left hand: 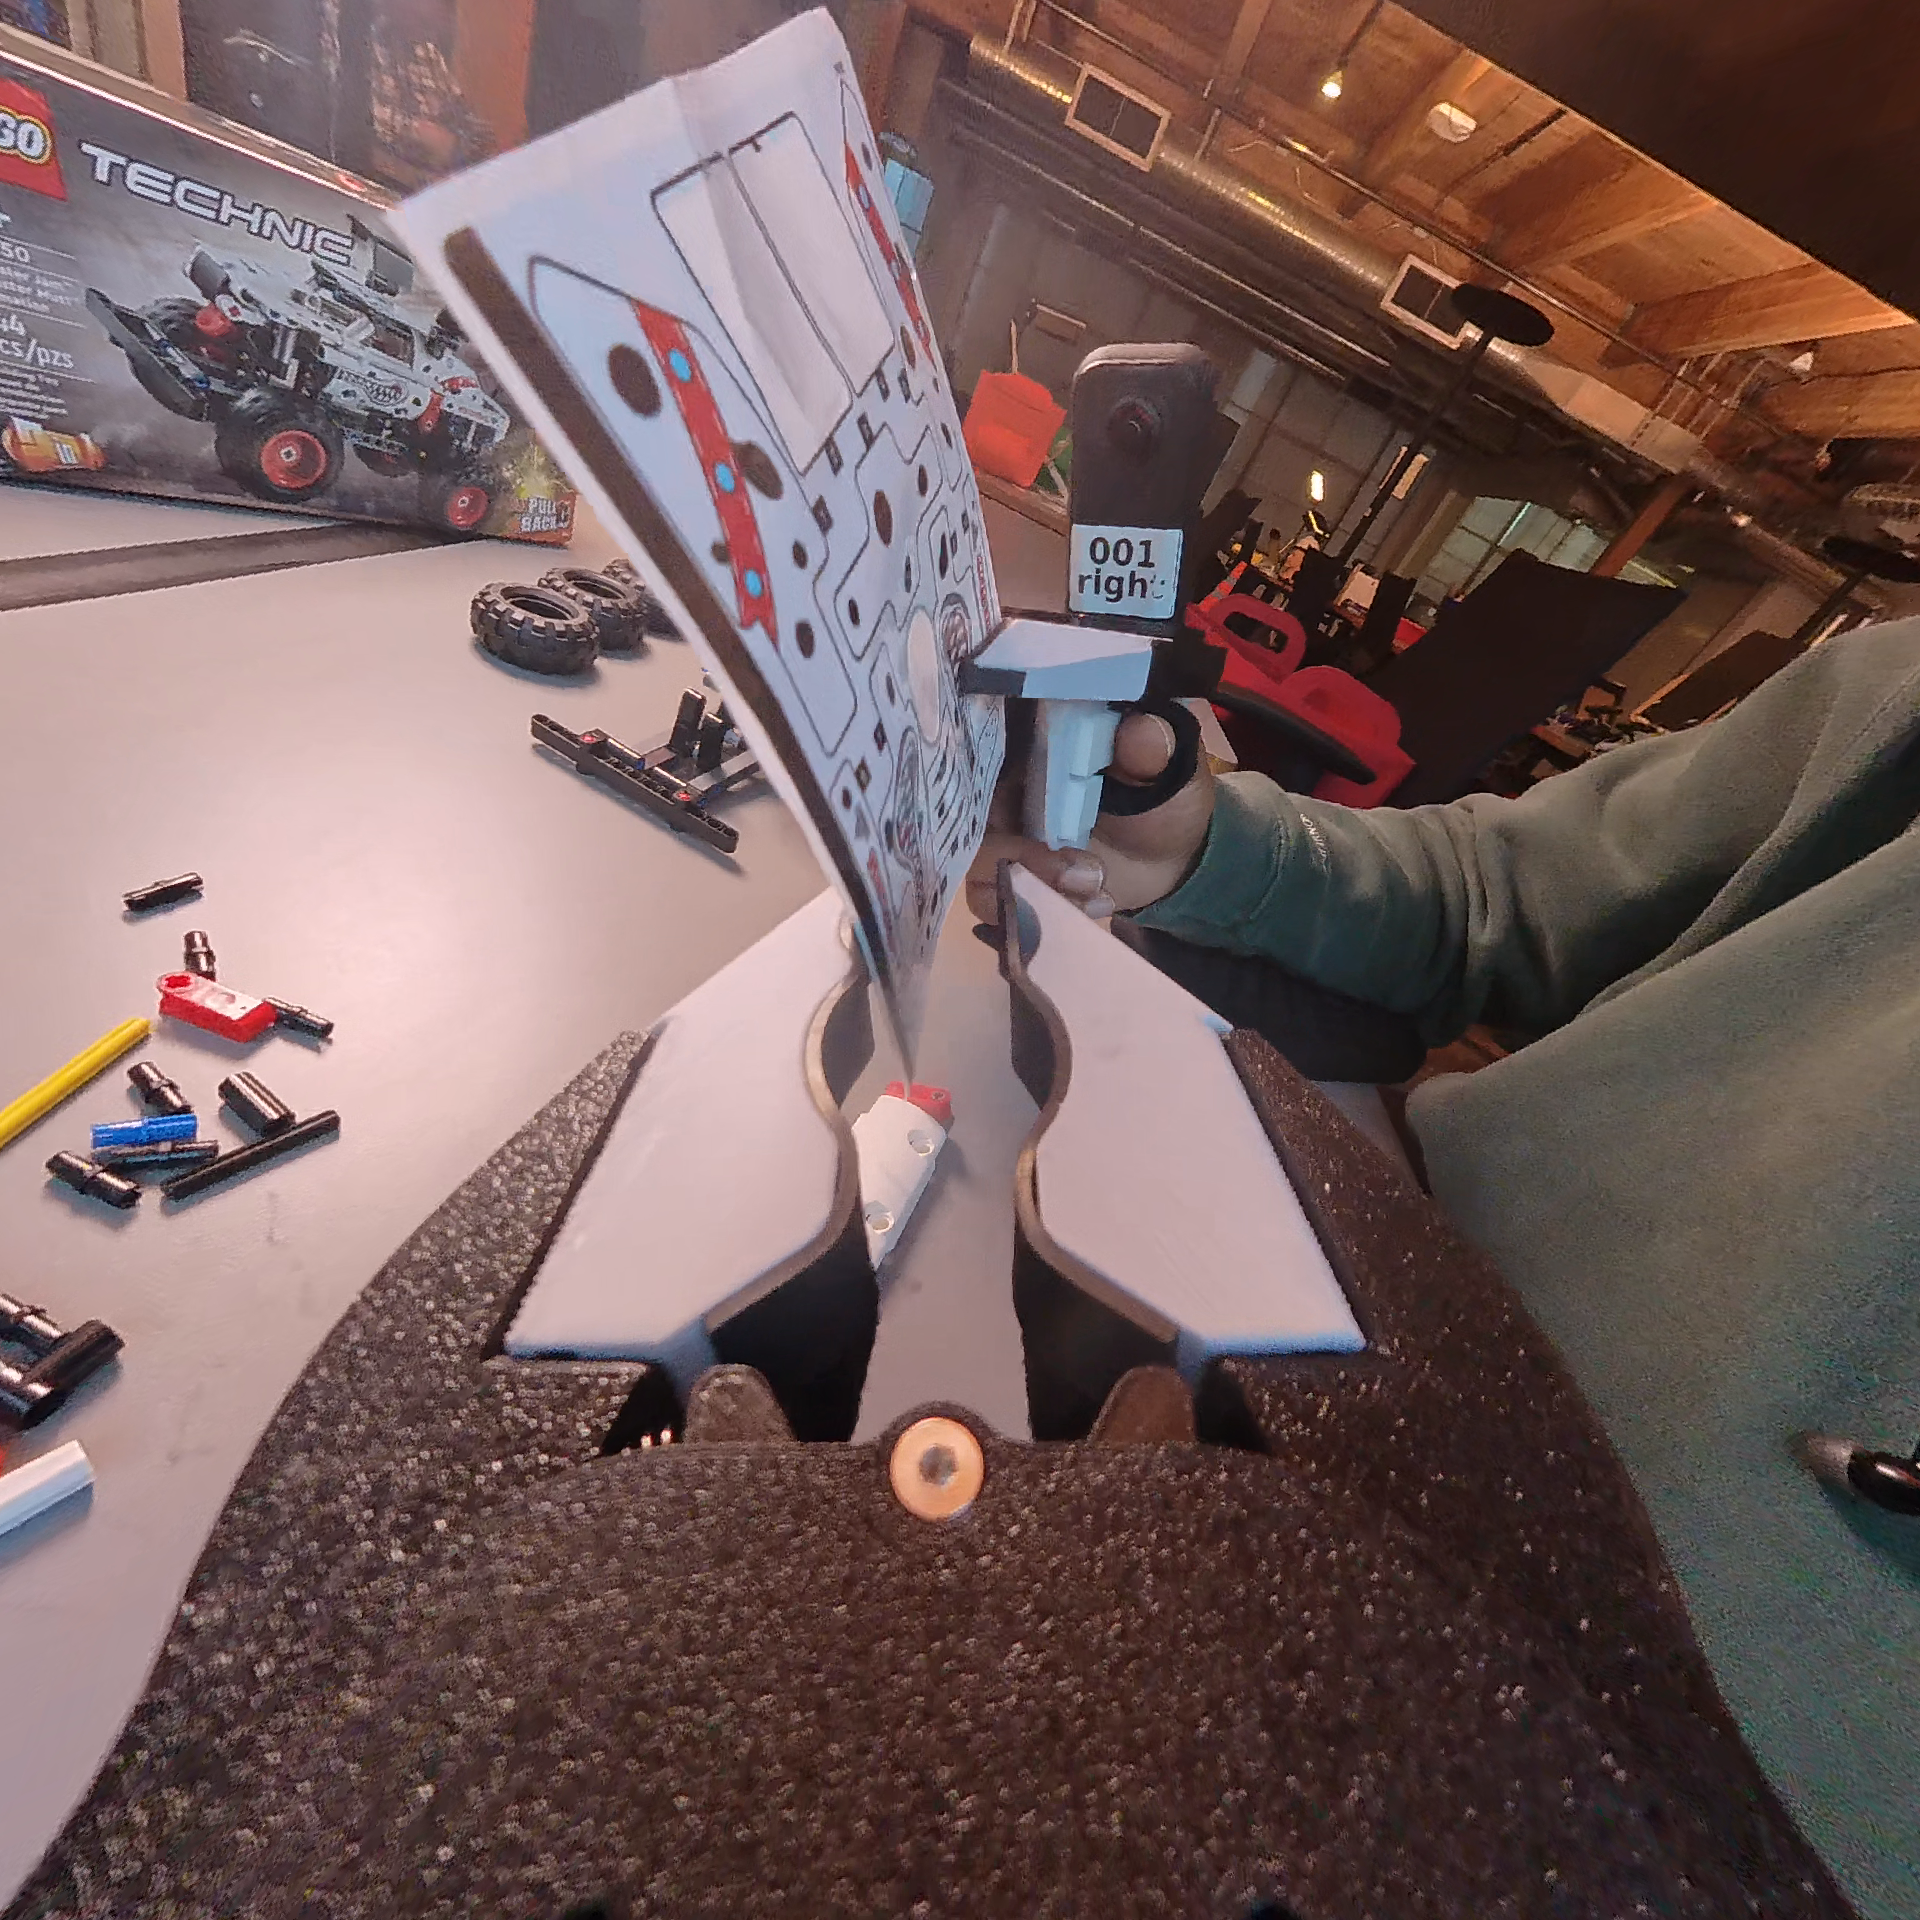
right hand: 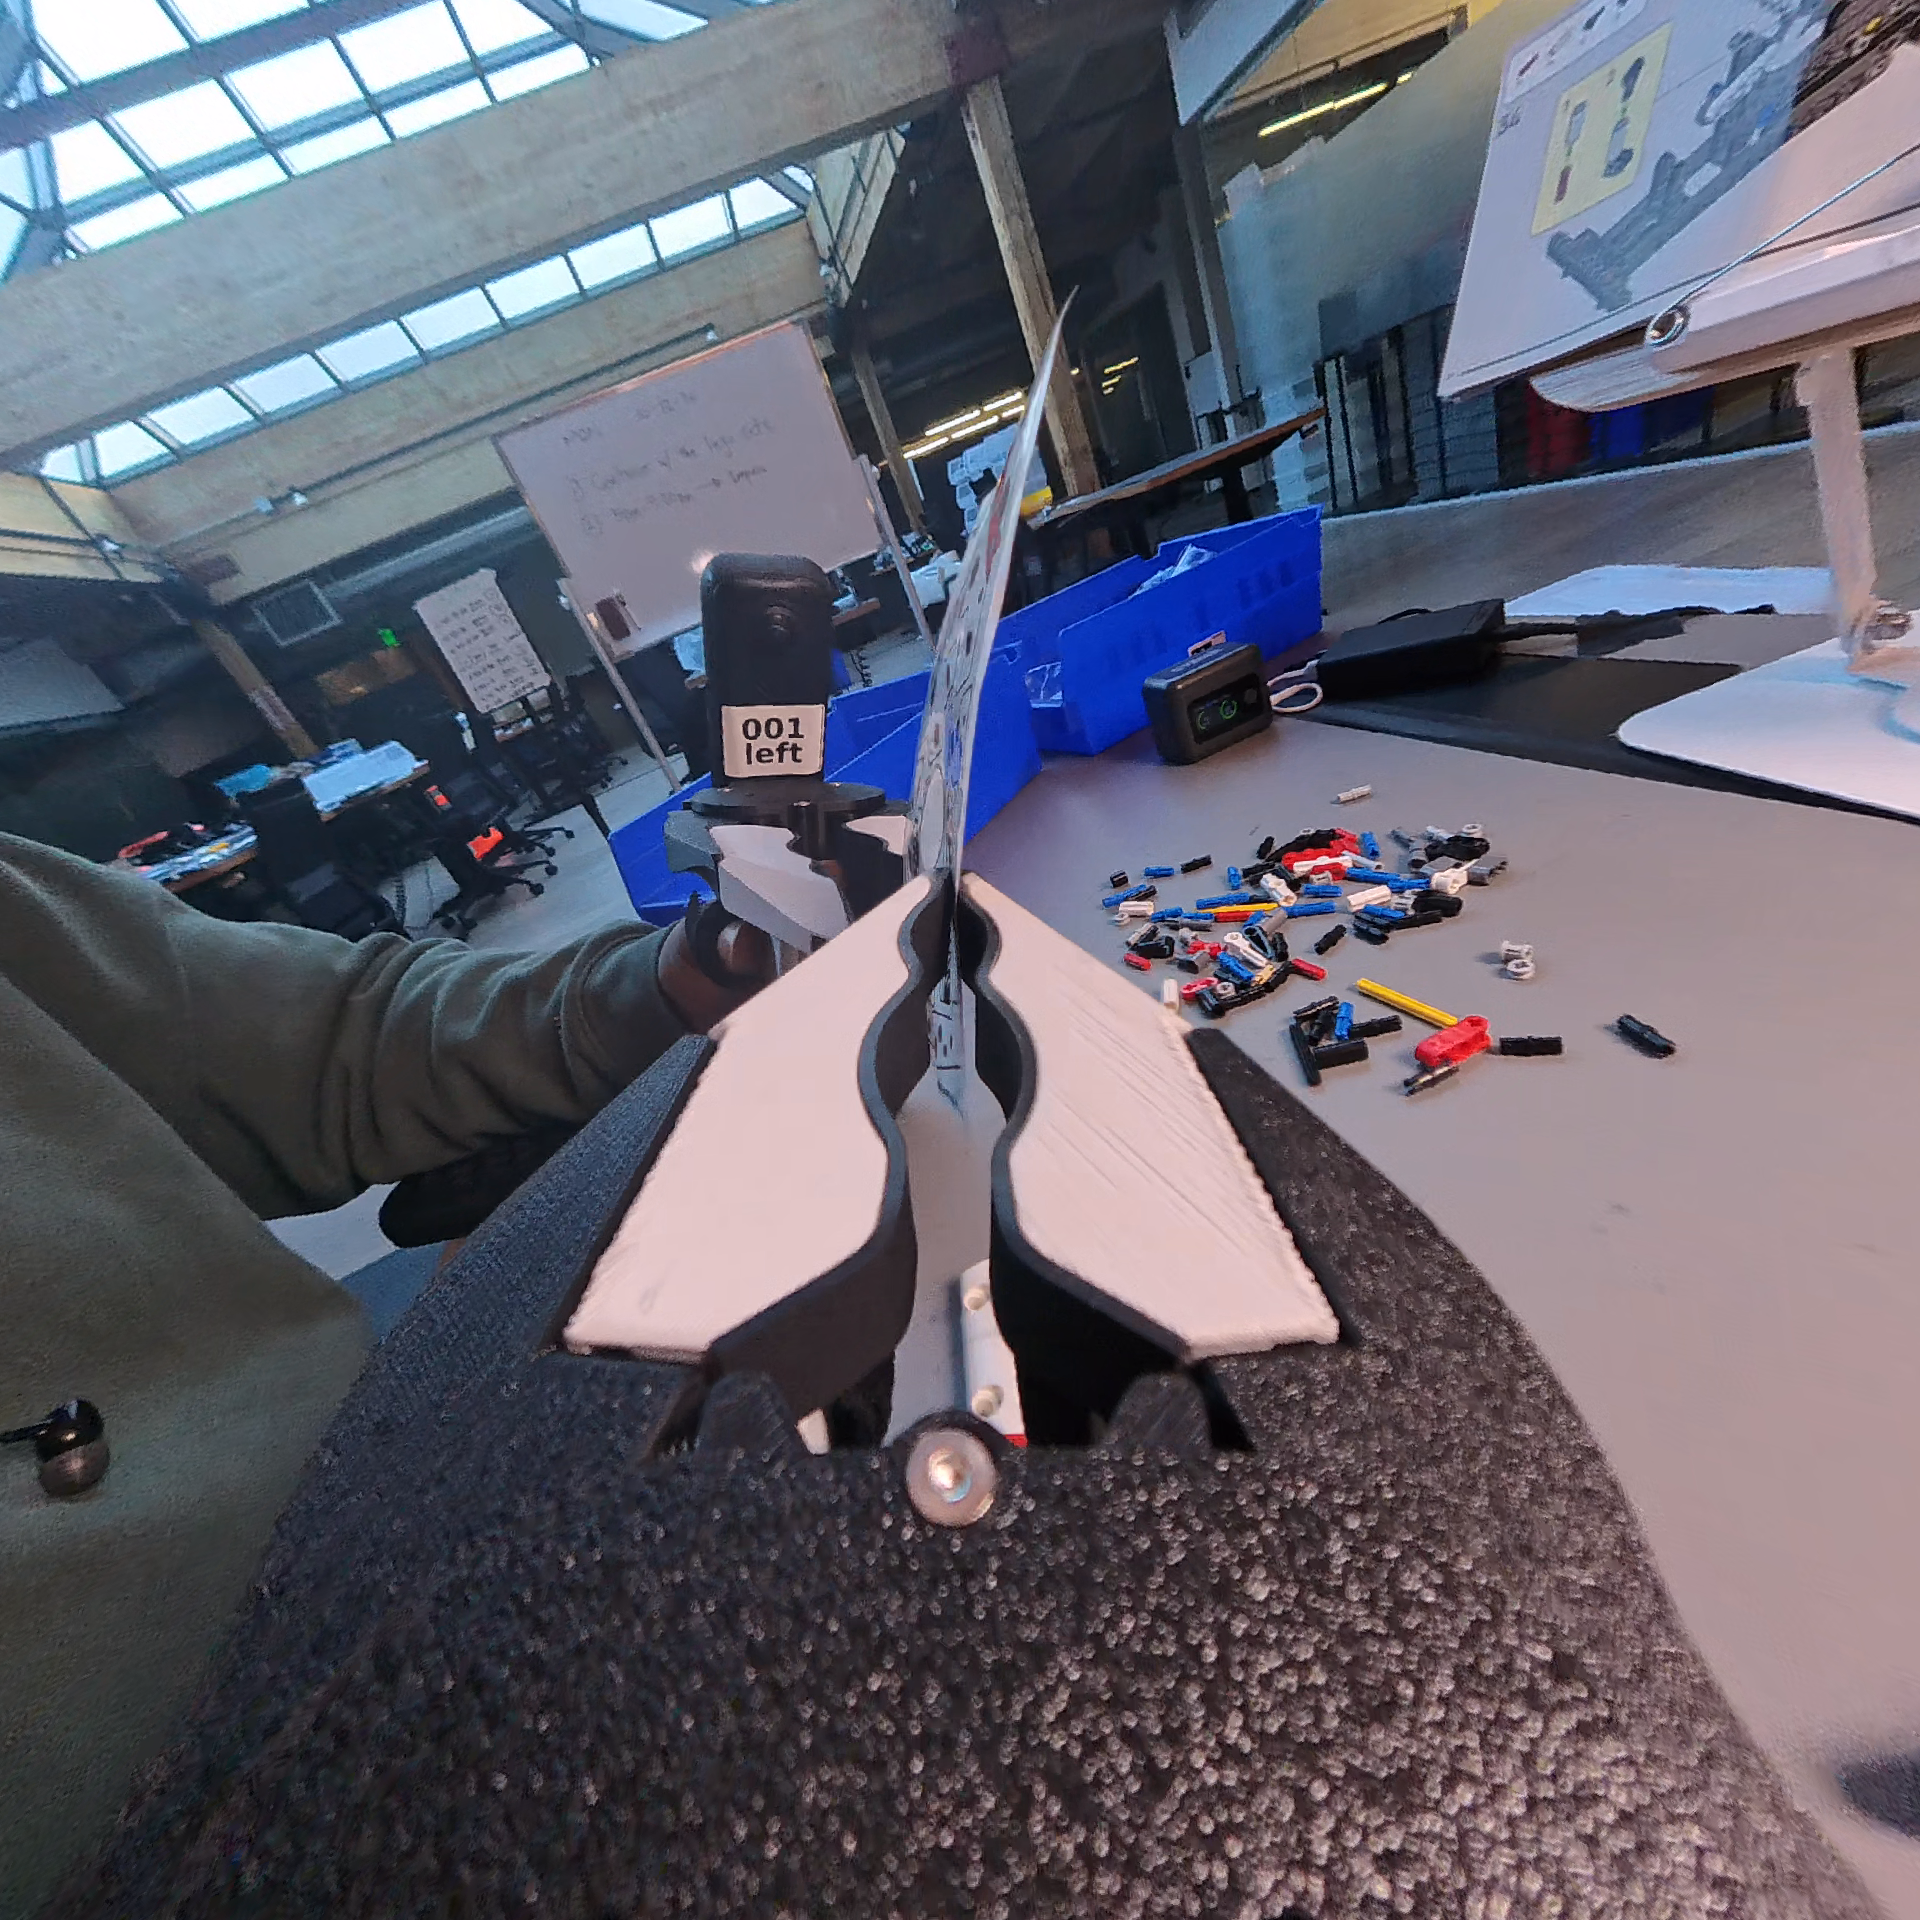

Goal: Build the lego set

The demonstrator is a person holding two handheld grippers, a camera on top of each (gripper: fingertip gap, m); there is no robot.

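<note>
A sticker sheet (left hand: 727, 468) with red, black and white decals stands upright over the grey table (left hand: 364, 831). My right gripper (right hand: 951, 894) is shut on its lower edge; the sheet shows edge-on in the right wrist view (right hand: 987, 623). The right gripper also shows in the left wrist view (left hand: 977, 675), pinching the sheet from the right. My left gripper (left hand: 930, 914) is open, and the sheet's bottom corner hangs between its fingers, close to the left finger. A white panel with a red end (left hand: 899, 1153) lies on the table beneath both grippers (right hand: 977, 1340).
The set's box (left hand: 208, 312) stands at the back left, with black tyres (left hand: 561, 618) and a black frame assembly (left hand: 655, 764) in front. Loose pins and axles (left hand: 177, 1101) lie to the left. A parts pile (right hand: 1299, 914), blue bins (right hand: 1174, 623) and a booklet on a stand (right hand: 1662, 177) are farther off. About 5 centimeters separates my left fingertips from my right.
</note>
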